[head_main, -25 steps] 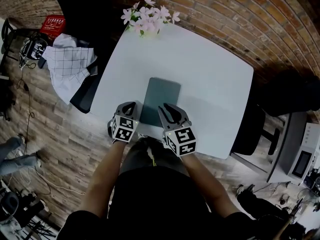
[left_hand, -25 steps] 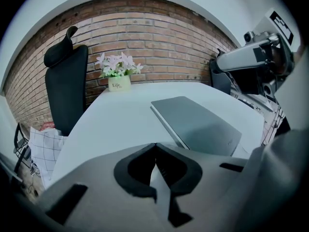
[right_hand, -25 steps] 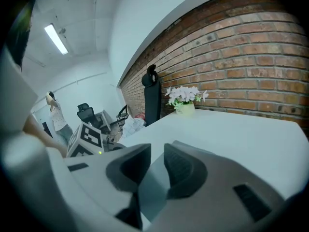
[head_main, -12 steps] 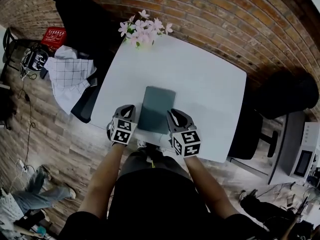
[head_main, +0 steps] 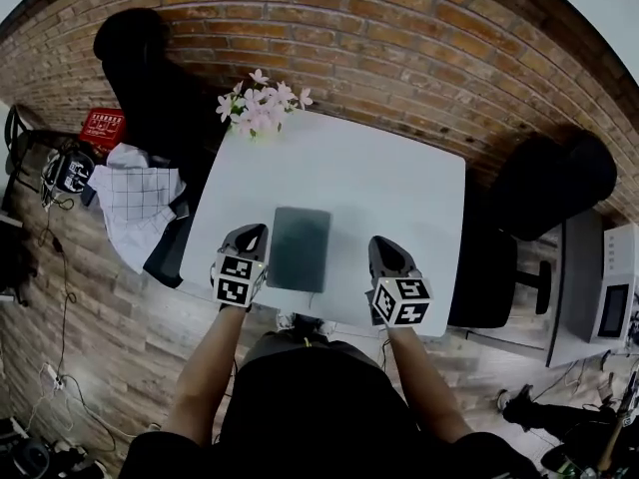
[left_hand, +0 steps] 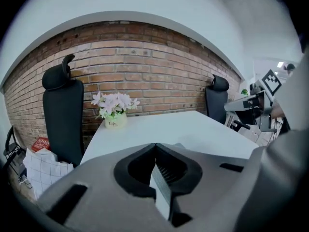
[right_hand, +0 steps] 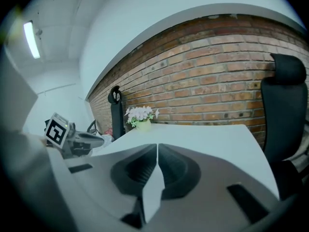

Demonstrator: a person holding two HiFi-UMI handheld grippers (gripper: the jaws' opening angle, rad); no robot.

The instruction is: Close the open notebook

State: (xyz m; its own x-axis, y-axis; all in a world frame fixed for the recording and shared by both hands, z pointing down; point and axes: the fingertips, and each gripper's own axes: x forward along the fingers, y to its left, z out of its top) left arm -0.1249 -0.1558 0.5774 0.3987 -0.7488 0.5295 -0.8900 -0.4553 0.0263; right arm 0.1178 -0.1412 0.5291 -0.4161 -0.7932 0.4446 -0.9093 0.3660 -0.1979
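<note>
Nearest the person, the left gripper (head_main: 254, 232) has its fingers clenched on nothing, and the right gripper (head_main: 382, 243) has its fingers closing, also empty. Between them, touching neither, the dark notebook (head_main: 299, 248) lies closed on the white worktop (head_main: 399, 183) near its front edge. A careless sweep could likely push it off. Nothing blocks it. Beyond stand potted flowers (head_main: 258, 104) and black office chairs (head_main: 140, 58).

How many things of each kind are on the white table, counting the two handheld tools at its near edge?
Notebook: 1, closed
Pot of flowers: 1
Tools: 2, the left tool and the right tool, whose jaws are closing with nothing between them
Total: 4
</note>
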